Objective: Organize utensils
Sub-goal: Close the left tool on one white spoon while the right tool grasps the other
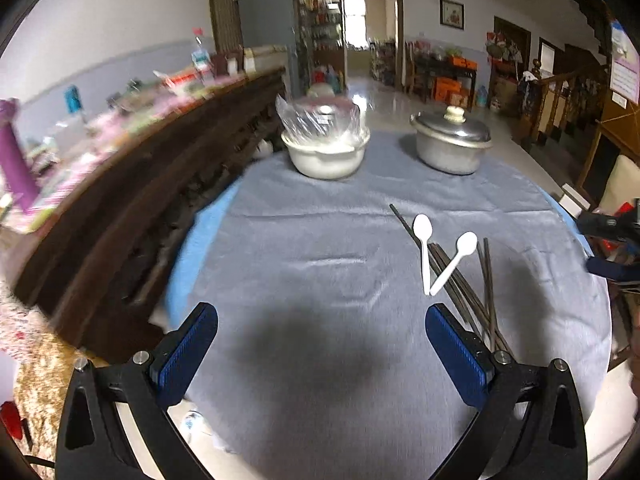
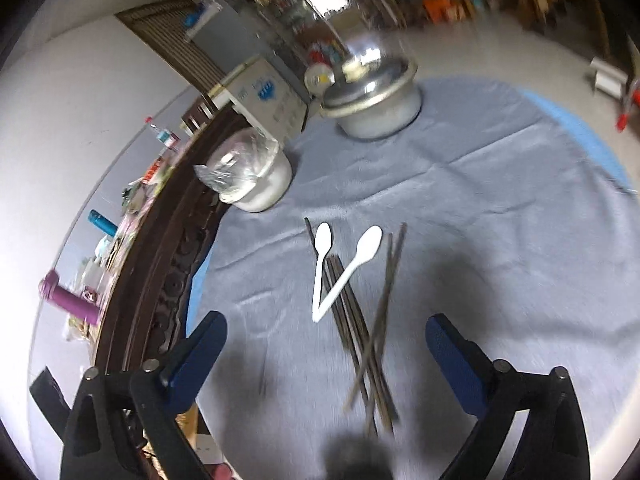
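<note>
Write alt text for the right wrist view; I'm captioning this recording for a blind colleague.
Two white plastic spoons forming a V lie with a loose pile of dark chopsticks on a grey tablecloth, ahead of the open, empty right gripper. Farther back stand a lidded metal pot and a white bowl holding a plastic bag.

The long shelf (image 1: 132, 128) by the wall is smeared, so its small things cannot be told apart. The chopsticks (image 2: 372, 360) blur at their near ends. Plastic wrap hides what is inside the white bowl (image 1: 326, 156).
</note>
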